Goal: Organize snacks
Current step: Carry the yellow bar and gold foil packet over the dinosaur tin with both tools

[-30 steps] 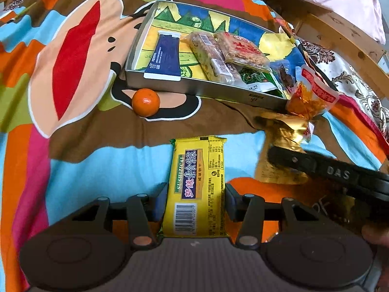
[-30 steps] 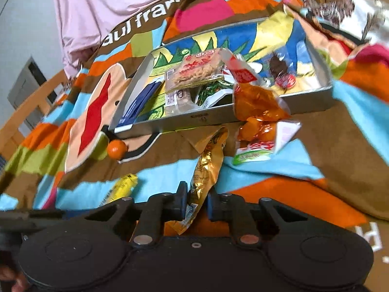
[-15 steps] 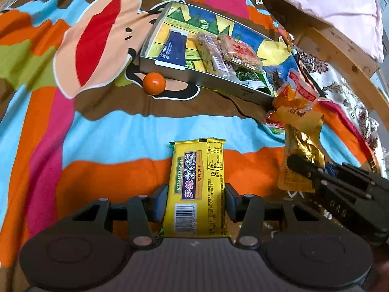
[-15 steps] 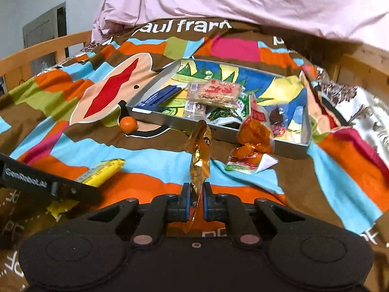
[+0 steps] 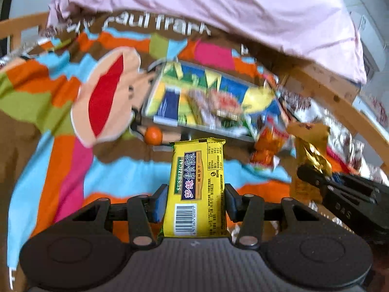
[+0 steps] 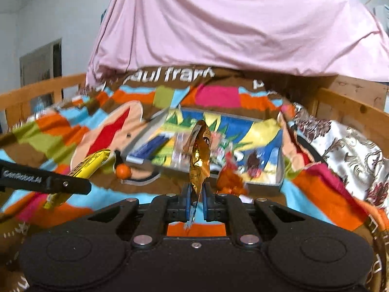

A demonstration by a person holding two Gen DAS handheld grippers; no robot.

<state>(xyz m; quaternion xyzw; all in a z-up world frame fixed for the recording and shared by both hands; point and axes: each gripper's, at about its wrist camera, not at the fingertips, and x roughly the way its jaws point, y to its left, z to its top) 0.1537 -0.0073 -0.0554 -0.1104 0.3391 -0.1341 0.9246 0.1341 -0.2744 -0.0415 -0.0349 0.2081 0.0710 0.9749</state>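
My left gripper [image 5: 195, 198] is shut on a yellow biscuit pack [image 5: 197, 182], held lengthwise above the blanket; the right wrist view shows the same pack [image 6: 90, 163] at the left. My right gripper [image 6: 196, 200] is shut on a crumpled gold foil packet [image 6: 200, 160], which stands up between the pads; the left wrist view shows that gold packet [image 5: 311, 150] at the right. Beyond both lies a shallow metal tray [image 5: 201, 127] [image 6: 279, 180] holding several snack packs. An orange-and-red snack bag [image 5: 267, 146] [image 6: 231, 180] leans at the tray's near edge.
A small orange ball [image 5: 153, 135] [image 6: 122, 170] rests on the colourful blanket [image 5: 48, 146] just left of the tray. A pink sheet [image 6: 231, 24] is bunched behind. Wooden bed rails [image 5: 340, 107] [image 6: 36, 97] run along both sides.
Both grippers have risen and tipped upward with their packs, so the tray now sits farther off and the pink sheet fills the top. The right jaws have pinched tighter on the gold packet.
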